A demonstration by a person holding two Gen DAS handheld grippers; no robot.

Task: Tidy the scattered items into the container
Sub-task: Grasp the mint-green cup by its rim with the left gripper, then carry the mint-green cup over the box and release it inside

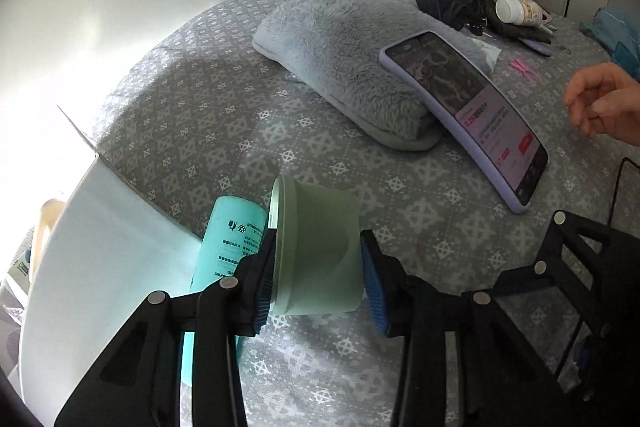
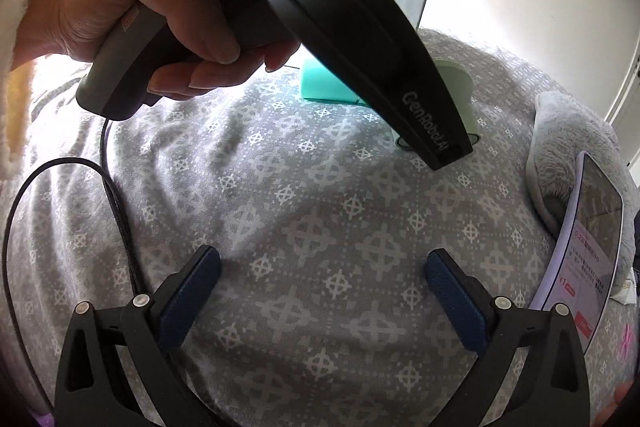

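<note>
Left gripper (image 1: 318, 277) has its blue pads closed against a pale green cup (image 1: 316, 251), lying on its side between the fingers, rim pointing left. Just left of the tool lies a teal tube (image 1: 230, 251), partly over the edge of the white container (image 1: 104, 267), whose open flap stands beyond (its inside is washed out by glare). The step in hand looks like carrying the cup to that box; next it must swing left, clear the tube, then release. Right gripper (image 2: 322, 293) hangs wide apart, empty, over the patterned bedspread (image 2: 320, 195). Farther ahead of the left tool: a grey slipper (image 1: 344, 63), a phone (image 1: 468, 107) propped on it, more clutter beyond.
</note>
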